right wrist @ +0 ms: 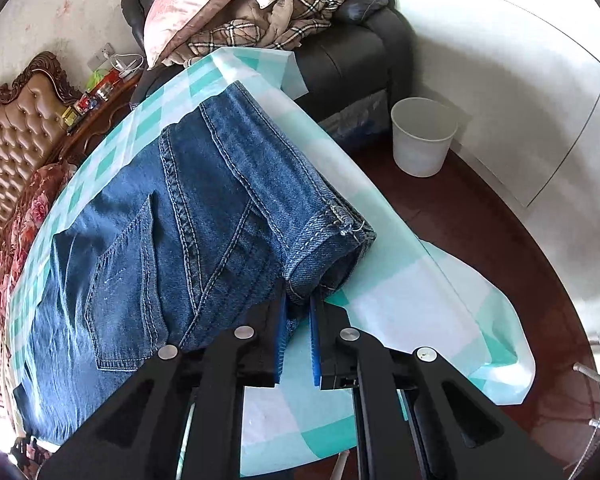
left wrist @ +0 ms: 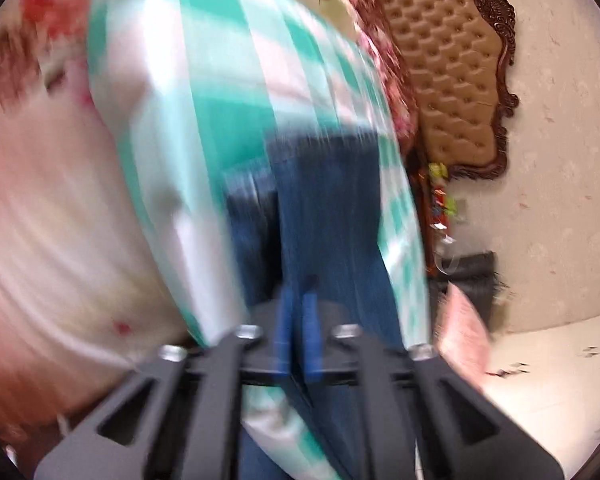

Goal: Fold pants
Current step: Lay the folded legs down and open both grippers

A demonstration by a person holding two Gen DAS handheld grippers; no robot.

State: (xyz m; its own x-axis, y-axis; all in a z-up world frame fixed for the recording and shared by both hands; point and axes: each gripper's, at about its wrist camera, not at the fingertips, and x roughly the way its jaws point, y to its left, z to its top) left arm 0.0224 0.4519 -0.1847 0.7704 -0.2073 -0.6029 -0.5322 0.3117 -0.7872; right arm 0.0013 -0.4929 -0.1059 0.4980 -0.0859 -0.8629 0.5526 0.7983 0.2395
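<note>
The left black two-finger gripper (left wrist: 296, 332) is built of matte, dark grey-black angular link arms with long triangular cut-outs. Four round silver screw heads (left wrist: 249, 332) cap the link pivots, two on each side of the centre. Its two fingers carry narrow blue pads (left wrist: 310, 338), blurred in this view.

The right black two-finger gripper (right wrist: 298, 340) matches it: glossy black struts with the same cut-outs, four flat silver pivot screws (right wrist: 349, 334), and ribbed blue finger pads (right wrist: 314, 344) on blocky black finger mounts.
</note>
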